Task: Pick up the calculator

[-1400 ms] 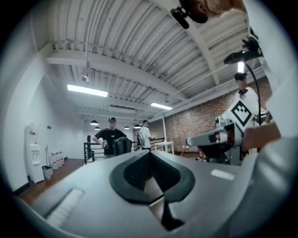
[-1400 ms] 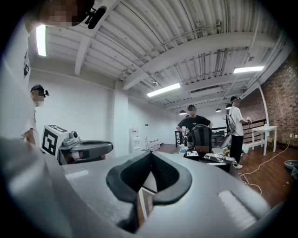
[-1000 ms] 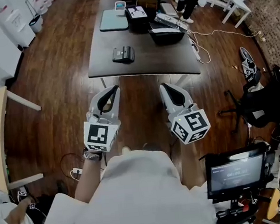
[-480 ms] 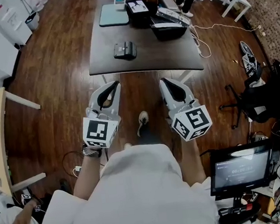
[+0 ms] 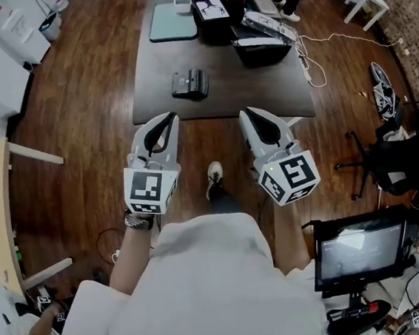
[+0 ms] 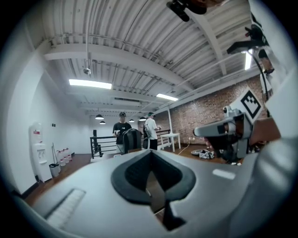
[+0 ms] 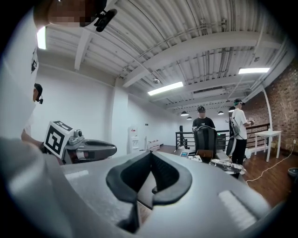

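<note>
— Place of the calculator (image 5: 189, 84)?
— On the dark table (image 5: 261, 94), lying flat, close to the near edge and left of the middle.

— And relative to the left gripper (image 5: 167, 118)?
— Ahead of it and a little toward the right side. Clearly apart, no contact. In the head view, tips of this gripper just at the near edge of the table, not past it.

— Relative to the right gripper (image 5: 248, 113)?
— Also ahead, but off toward the left side, and farther away. Nearer to the left gripper than to the right one. Roughly between the two lines of pointing, not straight before either.

— State of the jaws?
— Left: pressed together at the tips, empty between the pads, as shown in the left gripper view. Right: fully closed as well, pinching nothing, as shown in the right gripper view.

— Position of both?
— Side by side, held level, pointing toward the table, with a gap between them. Under that gap, a white shoe (image 5: 213, 174) on the wooden floor (image 5: 83, 102).

— Other things on the table?
— Only at the far end: a teal pad (image 5: 173, 22) and black containers (image 5: 260, 48). All well beyond the calculator.

— Anything past the table?
— Two persons (image 7: 203, 122), standing, visible in both gripper views.
</note>
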`<control>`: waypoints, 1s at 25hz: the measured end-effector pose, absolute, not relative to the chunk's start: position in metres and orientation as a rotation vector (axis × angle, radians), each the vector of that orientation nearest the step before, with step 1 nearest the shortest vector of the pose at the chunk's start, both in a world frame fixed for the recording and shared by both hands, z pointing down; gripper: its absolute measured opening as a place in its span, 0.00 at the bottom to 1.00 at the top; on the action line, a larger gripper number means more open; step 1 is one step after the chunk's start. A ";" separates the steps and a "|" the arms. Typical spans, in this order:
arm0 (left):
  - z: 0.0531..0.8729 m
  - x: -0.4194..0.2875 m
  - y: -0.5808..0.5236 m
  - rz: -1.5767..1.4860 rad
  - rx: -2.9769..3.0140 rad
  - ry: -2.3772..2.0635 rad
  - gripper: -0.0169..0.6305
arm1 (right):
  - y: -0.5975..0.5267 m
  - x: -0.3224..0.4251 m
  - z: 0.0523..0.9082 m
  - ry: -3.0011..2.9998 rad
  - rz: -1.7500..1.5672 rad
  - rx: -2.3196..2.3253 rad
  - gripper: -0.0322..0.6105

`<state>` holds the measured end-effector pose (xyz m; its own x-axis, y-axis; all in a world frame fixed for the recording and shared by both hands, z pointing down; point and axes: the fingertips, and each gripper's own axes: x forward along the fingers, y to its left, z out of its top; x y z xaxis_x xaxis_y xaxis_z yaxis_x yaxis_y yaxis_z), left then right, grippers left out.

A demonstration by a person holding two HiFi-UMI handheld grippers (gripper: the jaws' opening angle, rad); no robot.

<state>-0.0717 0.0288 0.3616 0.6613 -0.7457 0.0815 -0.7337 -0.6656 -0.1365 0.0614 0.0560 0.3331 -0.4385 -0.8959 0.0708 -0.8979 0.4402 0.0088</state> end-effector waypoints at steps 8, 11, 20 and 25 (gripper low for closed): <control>0.352 -0.031 -0.021 -0.191 -2.795 1.240 0.04 | -0.005 0.092 0.335 -2.631 0.071 1.602 0.05; 0.355 -0.017 -0.038 -0.217 -2.802 1.245 0.03 | -0.025 0.104 0.339 -2.639 0.090 1.582 0.05; 0.358 0.009 -0.088 -0.244 -2.779 1.281 0.03 | -0.077 0.138 0.342 -2.677 0.140 1.559 0.05; 0.362 0.010 -0.109 -0.254 -2.768 1.334 0.03 | -0.098 0.147 0.349 -2.683 0.193 1.553 0.05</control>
